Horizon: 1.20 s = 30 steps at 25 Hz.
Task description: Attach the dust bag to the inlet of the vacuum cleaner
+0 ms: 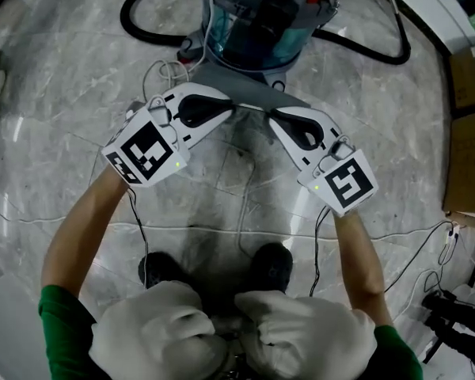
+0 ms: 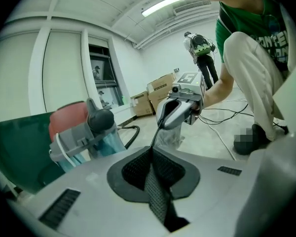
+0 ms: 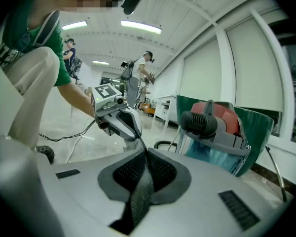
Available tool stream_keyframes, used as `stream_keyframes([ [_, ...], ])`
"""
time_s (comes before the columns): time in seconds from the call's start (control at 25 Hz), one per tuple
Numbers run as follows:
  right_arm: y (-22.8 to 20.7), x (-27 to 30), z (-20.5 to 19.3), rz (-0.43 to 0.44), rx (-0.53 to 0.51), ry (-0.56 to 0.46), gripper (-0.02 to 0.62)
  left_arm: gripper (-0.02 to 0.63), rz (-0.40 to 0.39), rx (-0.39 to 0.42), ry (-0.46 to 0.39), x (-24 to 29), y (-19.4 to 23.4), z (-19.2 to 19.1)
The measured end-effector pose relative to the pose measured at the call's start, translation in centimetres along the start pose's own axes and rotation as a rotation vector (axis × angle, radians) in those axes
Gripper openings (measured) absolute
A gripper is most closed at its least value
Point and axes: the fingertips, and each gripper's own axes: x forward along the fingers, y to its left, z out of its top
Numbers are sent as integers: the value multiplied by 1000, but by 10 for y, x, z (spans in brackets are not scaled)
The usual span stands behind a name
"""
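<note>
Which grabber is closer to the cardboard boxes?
Right. The right gripper is on the side of the cardboard boxes; the left gripper is farther, across the dust bag they both pinch.

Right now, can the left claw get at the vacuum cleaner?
Probably yes: the vacuum cleaner stands just ahead of the left claw. But that claw is shut on the dust bag, as is the right claw, so both would have to move together.

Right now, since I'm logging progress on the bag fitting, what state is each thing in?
Left gripper: shut on one end of the dust bag.
Right gripper: shut on the other end.
Dust bag: stretched between the grippers, not on the vacuum cleaner.
Vacuum cleaner: upright on the floor.
</note>
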Motion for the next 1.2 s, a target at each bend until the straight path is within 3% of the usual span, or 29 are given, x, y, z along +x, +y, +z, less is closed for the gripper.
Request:
stream_keyframes([
  [0.2,-16,-7,48,-43,-44,-59,23,18,70,71,-34,-20,31,44],
  [0.4,-20,-9,71,-57,-62,-74,21,20,107,89,-36,-35,44,63],
  [0.76,-34,-7,71,-73,-62,-73,21,20,105,114,-21,-29,54,64],
  [1.2,-79,10,75,-108,-38,-64,23,20,144,126,19,-14,101,66],
])
